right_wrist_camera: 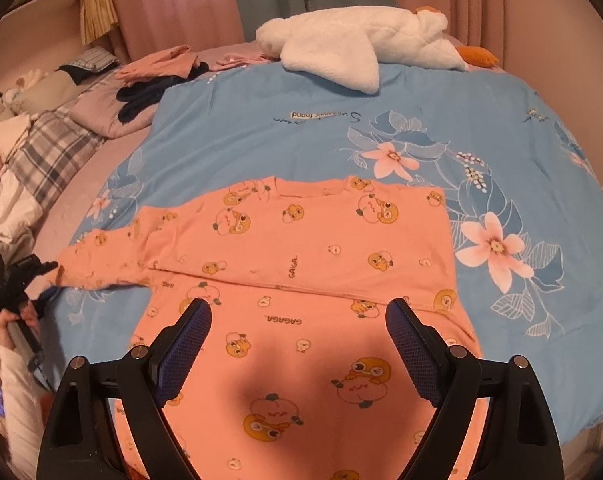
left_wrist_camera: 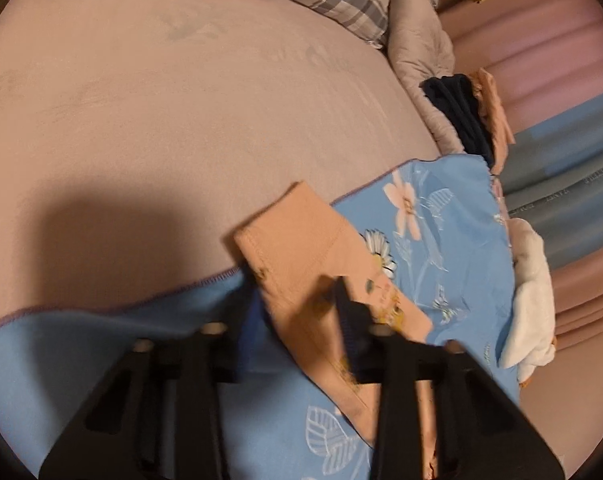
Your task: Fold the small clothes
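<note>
**Left jaws pinch the sleeve; right jaws hang apart over the shirt**

The right gripper [right_wrist_camera: 298,344] hovers over the peach shirt [right_wrist_camera: 301,264], its jaws wide apart with the hem area between them. The shirt lies spread on the blue floral sheet [right_wrist_camera: 521,168] ahead of those jaws, its bottom part folded up across the middle. To their left, the left gripper [right_wrist_camera: 41,270] has its jaws clamped on the cuff of the sleeve [left_wrist_camera: 301,240], lifted off the sheet. Beyond the shirt, a white plush goose [right_wrist_camera: 361,44] rests at the bed's far edge, dark folded clothes [right_wrist_camera: 141,96] to its left.
</note>
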Motion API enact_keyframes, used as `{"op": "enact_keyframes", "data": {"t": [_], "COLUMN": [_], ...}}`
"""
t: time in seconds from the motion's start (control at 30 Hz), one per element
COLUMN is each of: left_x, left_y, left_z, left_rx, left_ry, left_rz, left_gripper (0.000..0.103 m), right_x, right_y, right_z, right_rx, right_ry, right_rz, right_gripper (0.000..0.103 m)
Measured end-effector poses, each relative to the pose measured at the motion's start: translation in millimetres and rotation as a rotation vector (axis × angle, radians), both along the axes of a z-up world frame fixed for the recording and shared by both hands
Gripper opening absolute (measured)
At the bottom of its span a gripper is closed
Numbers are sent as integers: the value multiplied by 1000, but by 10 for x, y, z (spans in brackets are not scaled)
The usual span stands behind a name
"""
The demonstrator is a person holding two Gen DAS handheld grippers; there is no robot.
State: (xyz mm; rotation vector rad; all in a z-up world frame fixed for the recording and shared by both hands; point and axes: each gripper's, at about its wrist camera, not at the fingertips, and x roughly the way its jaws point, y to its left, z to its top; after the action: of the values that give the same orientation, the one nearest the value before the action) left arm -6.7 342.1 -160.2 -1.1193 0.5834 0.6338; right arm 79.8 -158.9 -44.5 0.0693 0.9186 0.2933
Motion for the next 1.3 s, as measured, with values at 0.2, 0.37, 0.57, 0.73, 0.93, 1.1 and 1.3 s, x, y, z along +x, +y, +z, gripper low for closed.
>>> {"op": "enact_keyframes", "data": {"t": [0.2,0.37,0.57,0.73,0.93,1.1,1.3], "left_x": [63,193,453,732,1024,1252,1420], "left_y": [-29,-232,-673,-1156,-1785,-2244,-2658], "left_z": [85,431,915,1248,1401,1328,1128], "left_rx": [12,103,182,245,284,333,346], "left_ry": [-6,-46,-151,-232,-273,-230,-190], "left_rz": [-11,-73,-226,-387,-593,-733,-876], "left_gripper": [10,9,9,8,8,8,8], "right_x": [-4,-6,-22,-33,-48,-58,-59], "right_y": [-2,-47,-112,-173,-241,-315,-416], "right_z": [-17,-11,-15,-7,2,-17,-56], "right_rx": [9,18,31,46,65,78,87], "right_ry": [7,3,2,-1,-6,4,18], "right_rz": [-7,-22,-34,-49,-64,-81,-109], "right_gripper": [89,89,89,89,89,89,89]}}
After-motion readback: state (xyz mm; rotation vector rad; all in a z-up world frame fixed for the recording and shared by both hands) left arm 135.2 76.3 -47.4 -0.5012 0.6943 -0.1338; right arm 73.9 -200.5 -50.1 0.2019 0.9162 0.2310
